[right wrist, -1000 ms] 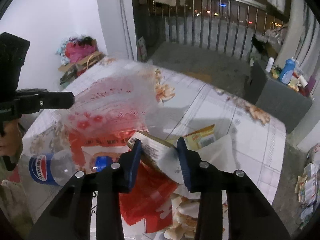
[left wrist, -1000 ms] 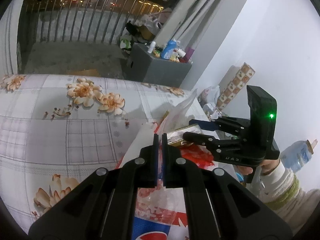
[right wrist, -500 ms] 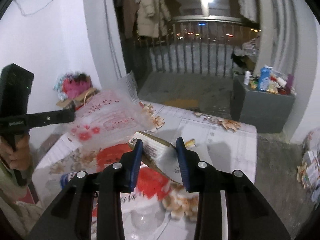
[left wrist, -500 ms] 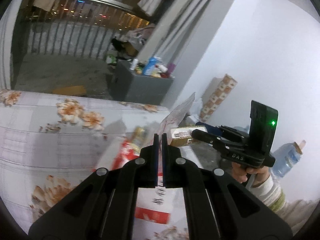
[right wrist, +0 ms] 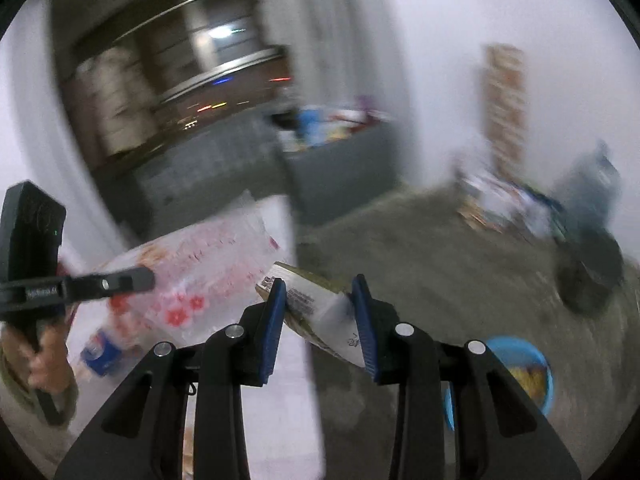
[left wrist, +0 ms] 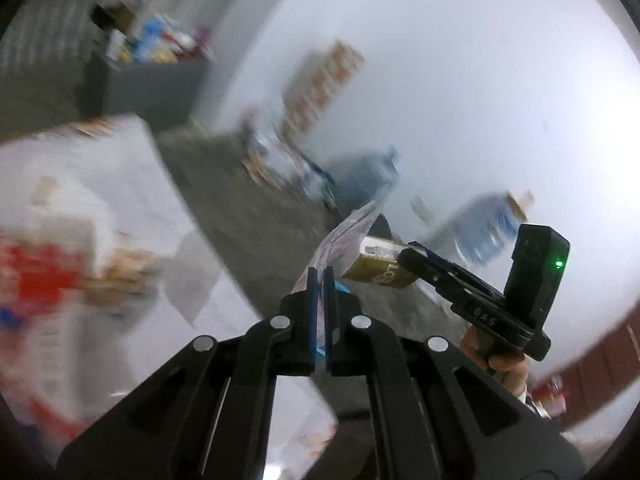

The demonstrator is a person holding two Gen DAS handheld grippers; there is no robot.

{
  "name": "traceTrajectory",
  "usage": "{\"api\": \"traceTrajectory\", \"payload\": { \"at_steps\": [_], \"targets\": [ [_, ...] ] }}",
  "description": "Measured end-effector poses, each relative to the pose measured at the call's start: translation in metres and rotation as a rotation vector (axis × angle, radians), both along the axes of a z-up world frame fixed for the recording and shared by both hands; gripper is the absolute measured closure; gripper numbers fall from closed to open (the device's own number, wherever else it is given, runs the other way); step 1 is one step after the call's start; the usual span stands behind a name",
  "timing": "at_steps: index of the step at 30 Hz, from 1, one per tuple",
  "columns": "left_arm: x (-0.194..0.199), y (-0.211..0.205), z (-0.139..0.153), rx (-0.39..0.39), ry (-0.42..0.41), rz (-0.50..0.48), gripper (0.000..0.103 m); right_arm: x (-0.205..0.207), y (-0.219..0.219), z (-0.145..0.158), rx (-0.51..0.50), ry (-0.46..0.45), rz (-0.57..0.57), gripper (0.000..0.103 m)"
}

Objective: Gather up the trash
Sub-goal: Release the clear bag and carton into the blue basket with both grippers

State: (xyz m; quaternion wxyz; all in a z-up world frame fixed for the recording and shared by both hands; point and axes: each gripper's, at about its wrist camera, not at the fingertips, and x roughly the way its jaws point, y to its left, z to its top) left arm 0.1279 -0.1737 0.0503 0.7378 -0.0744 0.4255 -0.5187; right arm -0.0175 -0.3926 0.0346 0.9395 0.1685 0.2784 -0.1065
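Note:
My left gripper [left wrist: 320,276] is shut on a clear plastic bag with red flower print [left wrist: 344,236]; the bag also shows in the right wrist view [right wrist: 192,280], with the left gripper [right wrist: 140,278] pinching its edge. My right gripper [right wrist: 320,300] is shut on a flattened gold-and-white carton [right wrist: 316,304] and holds it in the air past the table edge. In the left wrist view the carton [left wrist: 376,264] sits at the right gripper's tips [left wrist: 404,258], close beside the bag. Both views are blurred by motion.
The flowered tablecloth table [left wrist: 100,208] lies to the left with red wrappers [left wrist: 28,280] and a Pepsi bottle [right wrist: 100,350] on it. A blue basin [right wrist: 520,376] sits on the grey floor. A grey bin [right wrist: 340,160], a large water jug [left wrist: 488,228] and clutter [right wrist: 504,204] line the wall.
Both grippers have lifted and swung right, away from the table and over the floor, carrying the bag and the carton. The views now face the wall and are smeared by motion.

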Motion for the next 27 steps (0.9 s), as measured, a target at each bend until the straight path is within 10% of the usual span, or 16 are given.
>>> {"api": "traceTrajectory", "payload": {
  "at_steps": [15,18,27],
  "targets": [
    [-0.024,-0.259,-0.121,0.248,0.178,-0.198,0.101,-0.067,-0.181,-0.152,0.364,0.120,-0.582,0.067],
    [-0.026,-0.297,-0.159,0.273,0.223,-0.209,0.068,-0.079,-0.210,-0.192,0.438,0.124,-0.677,0.043],
    [-0.031,-0.309,-0.187,0.285,0.267,-0.183,0.061,-0.101,-0.236,-0.237,0.480,0.188,-0.758,0.040]
  ]
}}
